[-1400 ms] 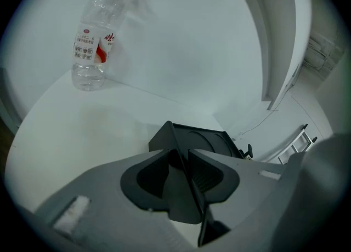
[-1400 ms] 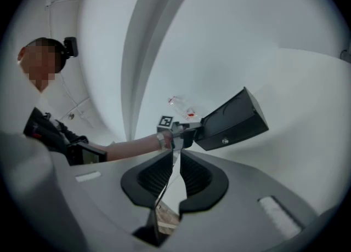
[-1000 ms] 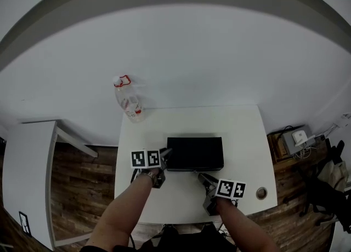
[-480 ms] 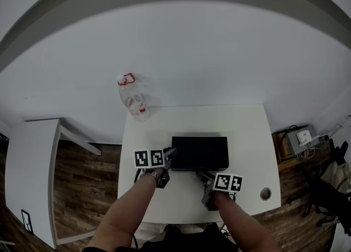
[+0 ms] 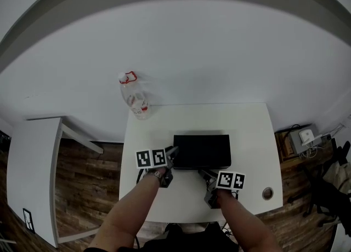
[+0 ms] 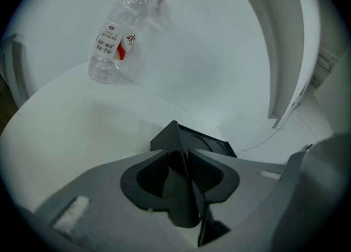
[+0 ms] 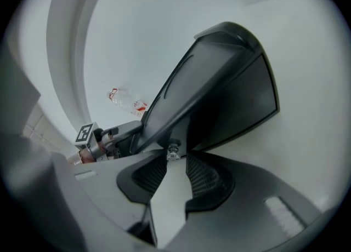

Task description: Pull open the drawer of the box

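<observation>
Two grippers are at one black box [image 5: 202, 150]. The box sits on the white table [image 5: 249, 136], a bit closer to the near edge than to the far one.

The left gripper [image 6: 178, 156] is at the box's near left corner. Its jaws are squeezed tight on that corner, and the dark edge of the box runs straight down between the two pads.

The right gripper [image 7: 175, 159] is at the near side of the box, a little right of the middle. Its jaws are apart and have just been closing a little. A small shiny knob [image 7: 173, 150] on the front of the box stands right between the tips of the jaws (the pads do not press on it, and white table shows between them lower down). The drawer is not pulled out, so from above the box looks like one plain block.

A clear plastic bottle [image 5: 135, 97] with a red ring at its neck stands at the far left corner of the table, well apart from the box. A small round hole [image 5: 267, 193] is in the table by its near right corner. A brown wood floor [image 5: 82, 179] lies to the left of the table.
</observation>
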### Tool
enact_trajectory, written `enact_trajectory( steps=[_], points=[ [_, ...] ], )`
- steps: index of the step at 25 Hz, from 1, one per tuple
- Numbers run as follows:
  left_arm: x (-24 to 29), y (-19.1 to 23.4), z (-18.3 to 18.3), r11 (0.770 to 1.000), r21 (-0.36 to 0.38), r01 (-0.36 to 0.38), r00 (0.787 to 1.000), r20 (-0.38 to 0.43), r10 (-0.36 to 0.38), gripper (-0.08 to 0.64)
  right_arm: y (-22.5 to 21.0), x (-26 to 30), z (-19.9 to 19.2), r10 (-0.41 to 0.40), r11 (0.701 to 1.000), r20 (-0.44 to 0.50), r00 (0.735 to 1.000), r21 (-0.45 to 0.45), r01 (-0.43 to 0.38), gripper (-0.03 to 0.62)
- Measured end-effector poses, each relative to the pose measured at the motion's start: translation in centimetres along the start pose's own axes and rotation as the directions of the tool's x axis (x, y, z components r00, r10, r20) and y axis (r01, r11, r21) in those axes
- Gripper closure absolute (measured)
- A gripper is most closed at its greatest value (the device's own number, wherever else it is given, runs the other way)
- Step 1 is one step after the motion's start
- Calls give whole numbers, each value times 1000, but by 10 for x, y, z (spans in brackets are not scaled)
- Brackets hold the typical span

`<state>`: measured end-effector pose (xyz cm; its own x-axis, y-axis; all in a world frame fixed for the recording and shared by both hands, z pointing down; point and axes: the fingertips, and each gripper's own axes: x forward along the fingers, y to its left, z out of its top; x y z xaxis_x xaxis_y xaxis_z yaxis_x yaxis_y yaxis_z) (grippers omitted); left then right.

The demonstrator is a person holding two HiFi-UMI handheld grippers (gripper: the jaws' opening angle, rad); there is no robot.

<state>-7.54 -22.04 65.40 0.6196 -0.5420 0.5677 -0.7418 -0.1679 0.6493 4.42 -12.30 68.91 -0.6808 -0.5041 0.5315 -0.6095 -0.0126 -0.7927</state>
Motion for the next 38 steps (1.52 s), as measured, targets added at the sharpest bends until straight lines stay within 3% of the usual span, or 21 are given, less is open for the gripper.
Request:
enact_trajectory(
  steps=[6, 18, 38],
  points=[
    [-1, 1, 0, 1000, -19, -6, 1000, 15, 7, 439, 0, 1, 1, 6, 1000, -36, 999, -28, -7, 482],
    [-1, 2, 1, 1000, -21, -18, 999, 32, 19, 440, 5, 0, 0, 21, 1000, -23, 1000, -16, -22, 518],
    [-1, 4, 1, 999, -40, -34, 997, 63, 36, 439, 6, -22, -36, 25, 1000, -46, 999, -11, -26, 520]
  ],
)
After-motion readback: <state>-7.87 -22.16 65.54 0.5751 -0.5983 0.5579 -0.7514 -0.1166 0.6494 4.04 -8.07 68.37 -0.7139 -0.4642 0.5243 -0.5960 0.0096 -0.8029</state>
